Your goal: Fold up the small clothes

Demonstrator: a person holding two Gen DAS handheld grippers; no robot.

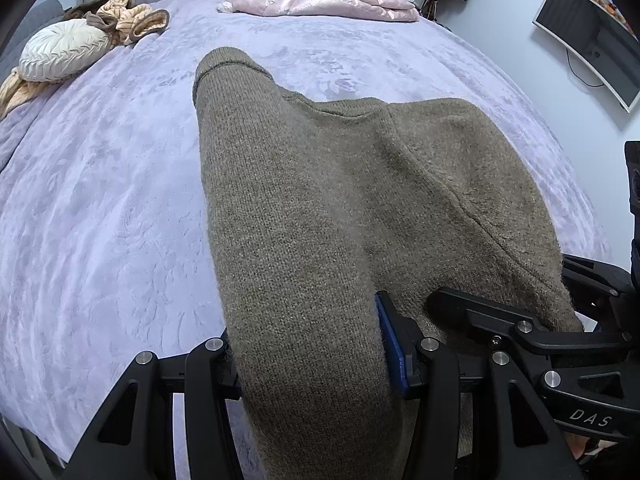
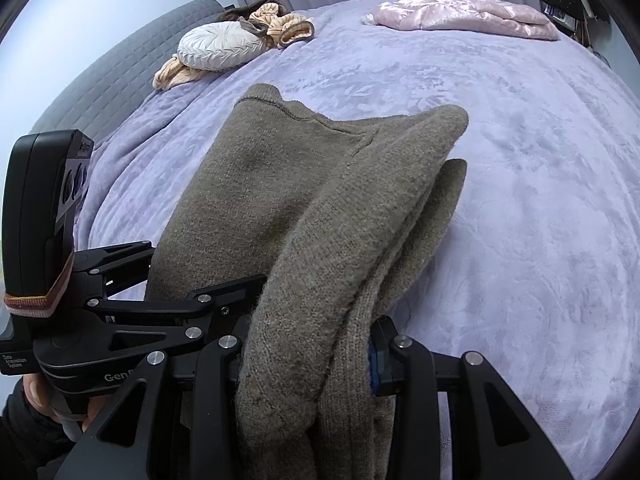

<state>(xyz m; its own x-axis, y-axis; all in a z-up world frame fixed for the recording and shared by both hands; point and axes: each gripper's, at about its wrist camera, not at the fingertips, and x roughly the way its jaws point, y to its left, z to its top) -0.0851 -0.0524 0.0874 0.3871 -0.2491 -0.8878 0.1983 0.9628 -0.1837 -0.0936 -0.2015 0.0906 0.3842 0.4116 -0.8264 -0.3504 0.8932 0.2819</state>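
An olive-brown knitted garment (image 1: 320, 200) lies partly on the lavender bed, with its near end lifted by both grippers. In the left wrist view a thick fold of it runs between the fingers of my left gripper (image 1: 312, 360), which is shut on it; a blue pad (image 1: 390, 344) shows at the cloth's right side. My right gripper (image 1: 492, 320) holds the garment's edge close by on the right. In the right wrist view the garment (image 2: 280, 184) is doubled into layers, and my right gripper (image 2: 304, 356) is shut on the bunched fold. The left gripper (image 2: 192, 300) sits just to its left.
The lavender bedspread (image 1: 100, 220) stretches wide on all sides. A pink satin jacket (image 1: 320, 2) lies at the far edge. A white round cushion (image 1: 60, 54) and beige cloth (image 1: 132, 16) sit far left. A screen (image 1: 588, 36) hangs on the right wall.
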